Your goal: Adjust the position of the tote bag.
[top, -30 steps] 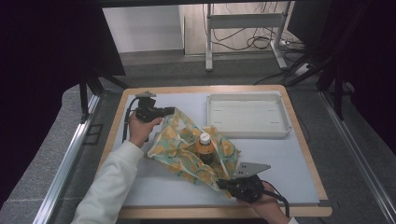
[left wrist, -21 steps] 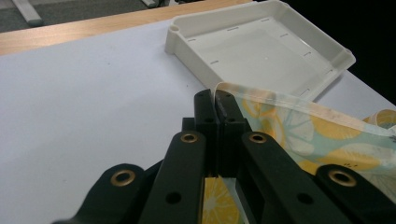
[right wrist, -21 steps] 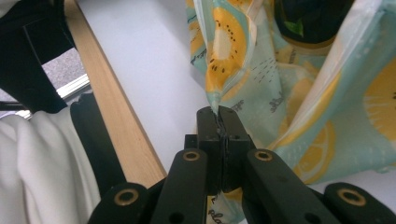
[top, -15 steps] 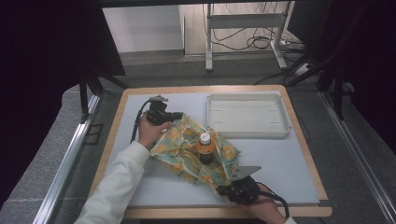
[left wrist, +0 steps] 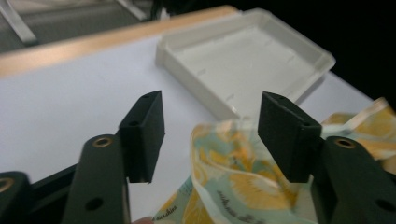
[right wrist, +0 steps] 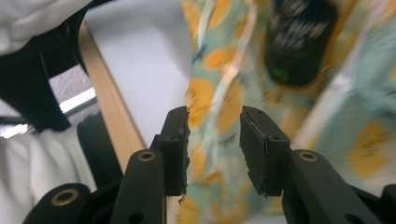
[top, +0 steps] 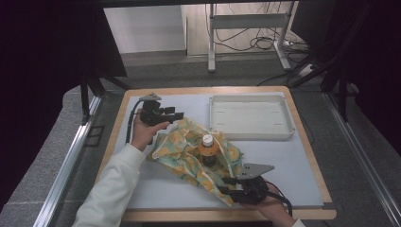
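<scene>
My two jaws have just been opening around the yellow-patterned cloth (top: pixel 189 151), and they are now released.

My left gripper (top: pixel 177 116) stands open above the cloth's far left corner, jaws pointing toward the white tray (top: pixel 250 118), with no fabric pressed between them. The cloth lies in the middle of the table (top: pixel 293 165), its long axis going diagonally from far left to near right, and a bottle (top: pixel 208 149) stands upright on it. My right gripper (top: pixel 227 184) is at the near right corner with cloth between the parted jaws. Bare table surrounds the cloth; the wooden edge is just beside my right gripper.
</scene>
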